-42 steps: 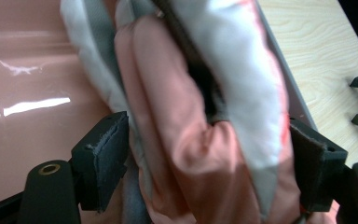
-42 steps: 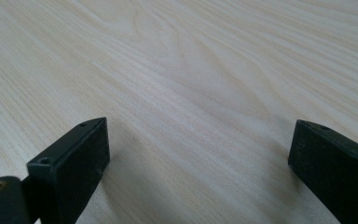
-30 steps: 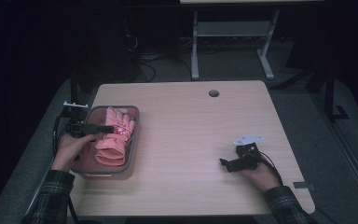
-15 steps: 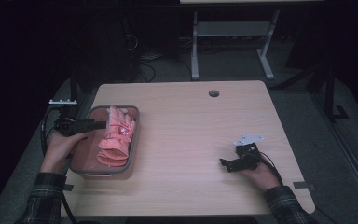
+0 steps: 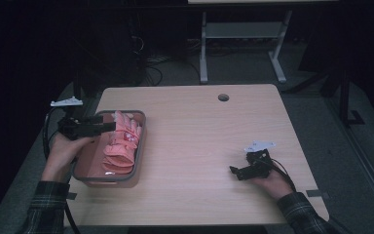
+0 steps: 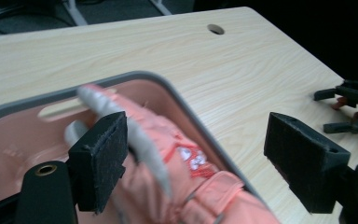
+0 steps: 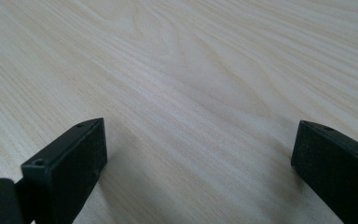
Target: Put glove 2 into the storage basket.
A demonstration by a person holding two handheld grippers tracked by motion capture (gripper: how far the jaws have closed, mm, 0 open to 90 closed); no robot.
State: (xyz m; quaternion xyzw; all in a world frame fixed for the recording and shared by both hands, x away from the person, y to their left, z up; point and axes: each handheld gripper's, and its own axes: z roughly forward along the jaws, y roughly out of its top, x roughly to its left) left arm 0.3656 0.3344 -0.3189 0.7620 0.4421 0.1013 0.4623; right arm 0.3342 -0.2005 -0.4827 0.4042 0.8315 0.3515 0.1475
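Wooden table (image 5: 195, 146), unlabelled pink glove (image 5: 121, 144) in tray (image 5: 139, 146)

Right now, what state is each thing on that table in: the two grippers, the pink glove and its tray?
Left gripper: open, jaws wide apart, nothing held, above the tray.
Right gripper: open, nothing between the jaws, low over bare table.
Glove: lying crumpled in the tray, not gripped.
Tray: upright on the table's left side, holding the glove.
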